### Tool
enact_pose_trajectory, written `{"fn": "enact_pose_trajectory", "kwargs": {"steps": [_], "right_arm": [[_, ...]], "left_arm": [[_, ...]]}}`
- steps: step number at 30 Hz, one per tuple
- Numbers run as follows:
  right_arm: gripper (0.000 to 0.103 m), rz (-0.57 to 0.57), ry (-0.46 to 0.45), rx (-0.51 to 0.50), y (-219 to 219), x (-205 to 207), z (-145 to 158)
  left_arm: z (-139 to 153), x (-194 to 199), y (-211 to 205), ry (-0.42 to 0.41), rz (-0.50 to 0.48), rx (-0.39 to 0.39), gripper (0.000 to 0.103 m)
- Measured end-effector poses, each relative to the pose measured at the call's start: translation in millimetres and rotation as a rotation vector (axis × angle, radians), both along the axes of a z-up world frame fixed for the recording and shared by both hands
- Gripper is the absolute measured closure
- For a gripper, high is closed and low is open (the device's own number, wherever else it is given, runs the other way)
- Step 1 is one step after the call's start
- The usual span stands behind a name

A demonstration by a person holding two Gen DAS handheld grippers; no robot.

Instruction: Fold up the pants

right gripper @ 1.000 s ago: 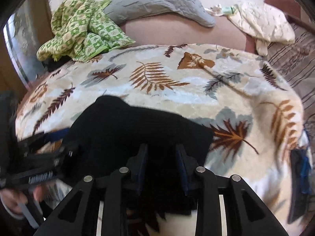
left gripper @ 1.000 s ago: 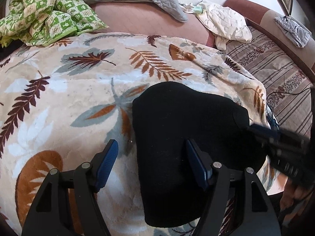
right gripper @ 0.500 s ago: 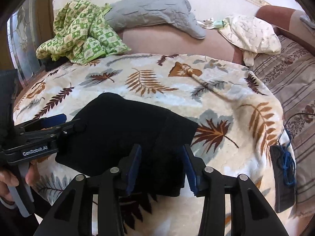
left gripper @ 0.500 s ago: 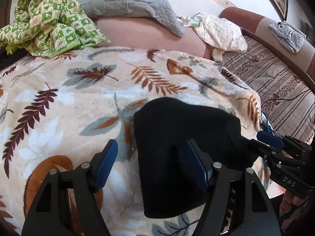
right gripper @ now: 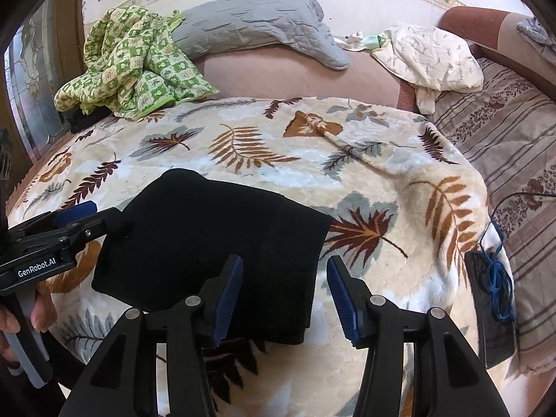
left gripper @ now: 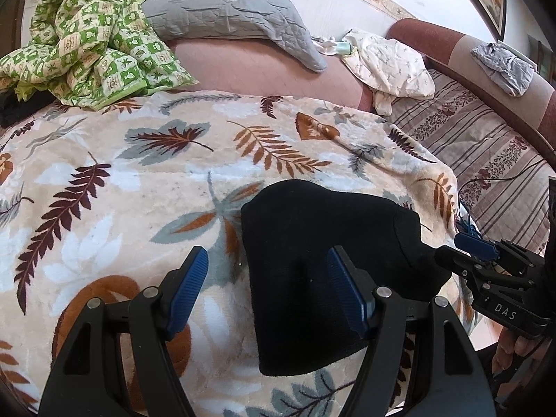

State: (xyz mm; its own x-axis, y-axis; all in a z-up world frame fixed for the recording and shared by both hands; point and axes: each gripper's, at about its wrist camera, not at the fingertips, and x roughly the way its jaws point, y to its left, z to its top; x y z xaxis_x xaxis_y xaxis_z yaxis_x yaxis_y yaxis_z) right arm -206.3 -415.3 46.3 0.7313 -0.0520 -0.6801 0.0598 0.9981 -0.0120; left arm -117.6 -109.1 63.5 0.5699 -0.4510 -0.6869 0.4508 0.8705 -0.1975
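The black pants (left gripper: pixel 326 264) lie folded into a compact rectangle on the leaf-patterned blanket (left gripper: pixel 139 187); they also show in the right wrist view (right gripper: pixel 215 243). My left gripper (left gripper: pixel 267 288) is open and empty, hovering over the pants' left edge. My right gripper (right gripper: pixel 283 295) is open and empty, above the pants' near right edge. Each gripper shows in the other's view, the right one (left gripper: pixel 486 264) beside the pants' right side, the left one (right gripper: pixel 69 222) at their left corner.
A green checked quilt (left gripper: pixel 87 38) and a grey pillow (left gripper: pixel 226 17) lie at the back. A cream cloth (left gripper: pixel 385 62) rests at the back right. A black device with a blue cord (right gripper: pixel 493 295) sits at the blanket's right edge, on the striped sheet (right gripper: pixel 514 160).
My right gripper has opened, let go of the pants and drawn back. My left gripper stayed open and drew back slightly. The pants lie flatter now.
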Motion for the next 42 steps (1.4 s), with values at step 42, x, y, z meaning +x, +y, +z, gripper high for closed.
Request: {"fn": "enact_pose_trajectory", "kwargs": {"steps": [42], "right_arm": [[0.05,0.035,0.058,0.535,-51.5,43.0,-66.7]], "left_arm": [[-38.5,28.3,-14.4,0.181,-0.028,-0.021,0.017]]}}
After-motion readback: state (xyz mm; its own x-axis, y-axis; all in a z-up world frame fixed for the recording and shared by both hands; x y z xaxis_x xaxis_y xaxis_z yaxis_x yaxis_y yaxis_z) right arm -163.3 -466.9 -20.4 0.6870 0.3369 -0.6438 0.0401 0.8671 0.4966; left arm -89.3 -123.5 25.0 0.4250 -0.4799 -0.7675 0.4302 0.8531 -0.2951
